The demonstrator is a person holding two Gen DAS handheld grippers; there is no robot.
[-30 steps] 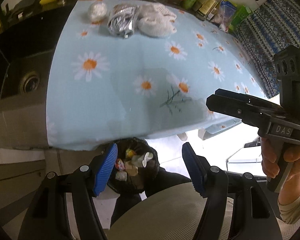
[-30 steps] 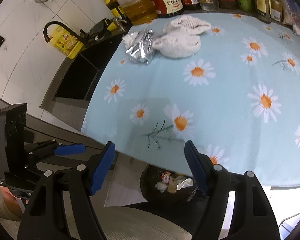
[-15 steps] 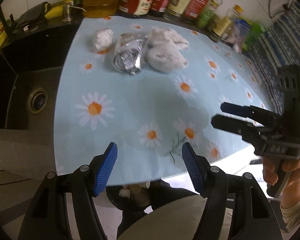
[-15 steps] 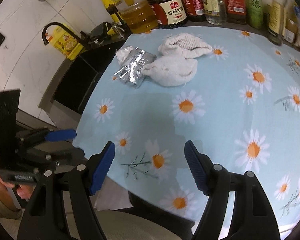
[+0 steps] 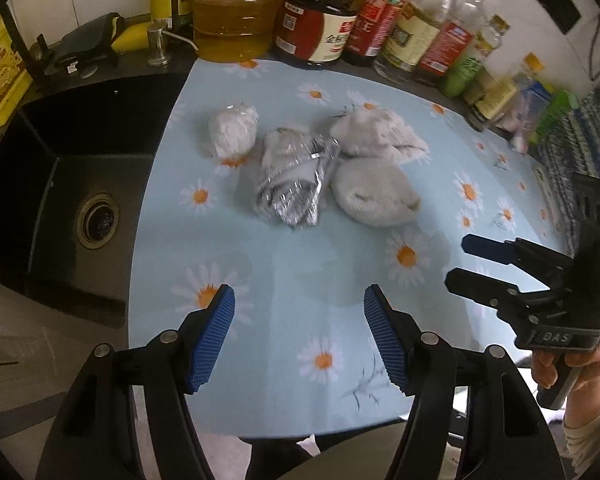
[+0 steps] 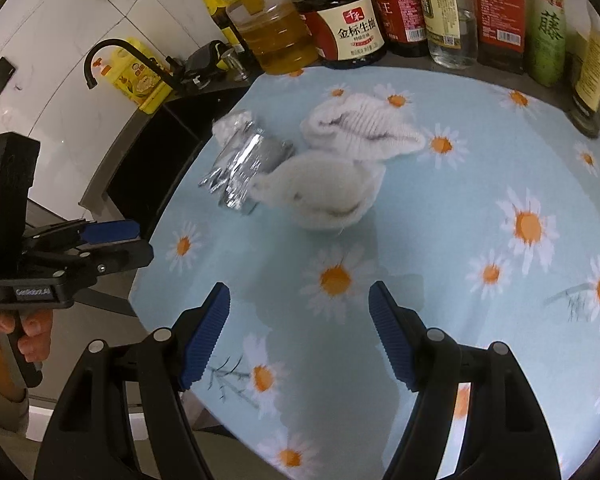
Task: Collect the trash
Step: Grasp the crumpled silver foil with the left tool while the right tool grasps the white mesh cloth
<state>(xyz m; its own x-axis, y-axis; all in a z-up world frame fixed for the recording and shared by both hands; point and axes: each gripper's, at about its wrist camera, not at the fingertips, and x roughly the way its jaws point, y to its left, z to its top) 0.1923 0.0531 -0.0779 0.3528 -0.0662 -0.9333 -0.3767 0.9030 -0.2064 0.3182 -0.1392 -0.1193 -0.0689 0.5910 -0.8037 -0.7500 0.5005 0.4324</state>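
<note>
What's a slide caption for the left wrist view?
Open left gripper above daisy tablecloth, facing foil wrapper and white wads; right gripper alongside.

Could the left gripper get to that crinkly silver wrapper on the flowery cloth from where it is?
Probably yes. The left gripper is open and empty, and only bare tablecloth lies between it and the silver wrapper.

Both fisheye views are dim and bluish, with black corners and lines bowing toward the rim. Soft shadows lie on the cloth (image 5: 284, 264) near the centre. Glare glints off the foil (image 5: 292, 176); bottles (image 5: 536, 104) at 2 o'clock smear with blur
</note>
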